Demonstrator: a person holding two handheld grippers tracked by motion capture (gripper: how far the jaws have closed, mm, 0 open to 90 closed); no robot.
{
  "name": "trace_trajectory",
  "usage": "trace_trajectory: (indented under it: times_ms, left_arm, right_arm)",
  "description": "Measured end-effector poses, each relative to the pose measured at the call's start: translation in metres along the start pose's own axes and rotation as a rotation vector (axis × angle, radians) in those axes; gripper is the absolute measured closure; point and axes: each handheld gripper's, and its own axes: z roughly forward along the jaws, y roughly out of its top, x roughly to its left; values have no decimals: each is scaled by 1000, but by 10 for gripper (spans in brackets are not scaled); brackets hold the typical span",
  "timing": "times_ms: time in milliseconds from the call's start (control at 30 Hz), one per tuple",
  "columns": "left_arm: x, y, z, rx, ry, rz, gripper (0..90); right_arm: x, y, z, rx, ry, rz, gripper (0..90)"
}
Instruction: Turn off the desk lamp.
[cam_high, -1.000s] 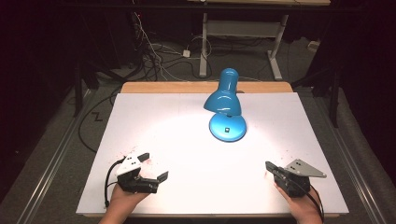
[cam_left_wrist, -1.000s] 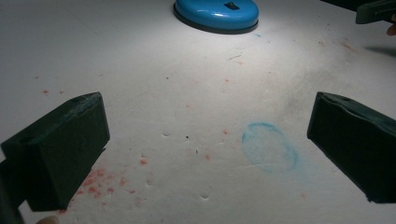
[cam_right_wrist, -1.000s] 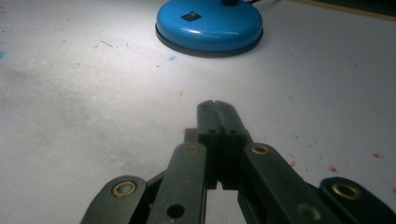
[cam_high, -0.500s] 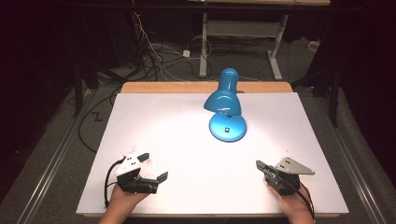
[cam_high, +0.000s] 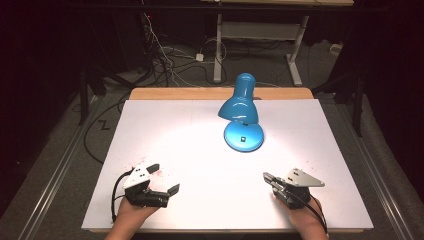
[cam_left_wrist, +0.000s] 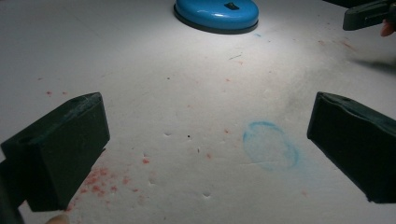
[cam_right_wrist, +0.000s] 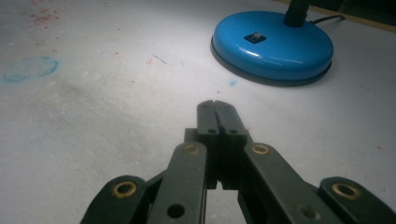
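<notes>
A blue desk lamp (cam_high: 243, 112) stands lit at the far middle of the white table (cam_high: 200, 125), its shade tipped down over its round base (cam_high: 244, 136). That base (cam_right_wrist: 273, 44) carries a small switch (cam_right_wrist: 256, 37) on top. My left gripper (cam_high: 162, 179) rests at the near left, jaws wide open with nothing between them; its two black pads (cam_left_wrist: 60, 149) frame bare table, with the lamp base (cam_left_wrist: 216, 13) far ahead. My right gripper (cam_high: 267, 178) is at the near right, shut and empty, its tip (cam_right_wrist: 215, 108) pointing toward the lamp base.
The white top bears red specks and a faint blue ring (cam_left_wrist: 271, 145). A wooden strip (cam_high: 220, 93) edges the table's far side. Beyond it lie cables (cam_high: 165, 55) and a desk frame (cam_high: 260, 35) on a dark floor.
My right gripper has slid leftward and a little forward across the table toward the lamp. The left gripper and the lamp have stayed put.
</notes>
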Motion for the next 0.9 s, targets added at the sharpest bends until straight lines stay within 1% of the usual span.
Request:
trace_trajectory:
  times_ms: [200,267,333,367,400,467,500,700,867,900]
  left_arm:
    - [0,0,0,2,-2,-2,0]
    - [0,0,0,1,-1,-3,0]
    - [-1,0,0,-7,12,13,0]
    - [-1,0,0,-9,12,12,0]
    - [-1,0,0,-8,15,10,0]
    - [0,0,0,-1,25,15,0]
    - [-1,-1,0,1,28,17,0]
    - [1,1,-1,12,7,-11,0]
    - [1,3,-2,25,-1,-5,0]
    - [1,4,-2,27,-1,-3,0]
  right_arm:
    - [-1,7,5,-3,19,4,900]
    - [-2,14,7,-26,22,23,900]
    - [-2,19,9,-33,14,21,900]
    - [-2,19,9,-33,14,21,900]
    - [-3,24,11,-38,13,18,900]
    - [-3,26,11,-40,12,14,900]
    - [-5,29,13,-42,14,19,900]
    - [-8,33,21,-35,23,27,900]
    - [-13,36,32,-33,26,39,900]
    - [-13,36,32,-33,26,39,900]
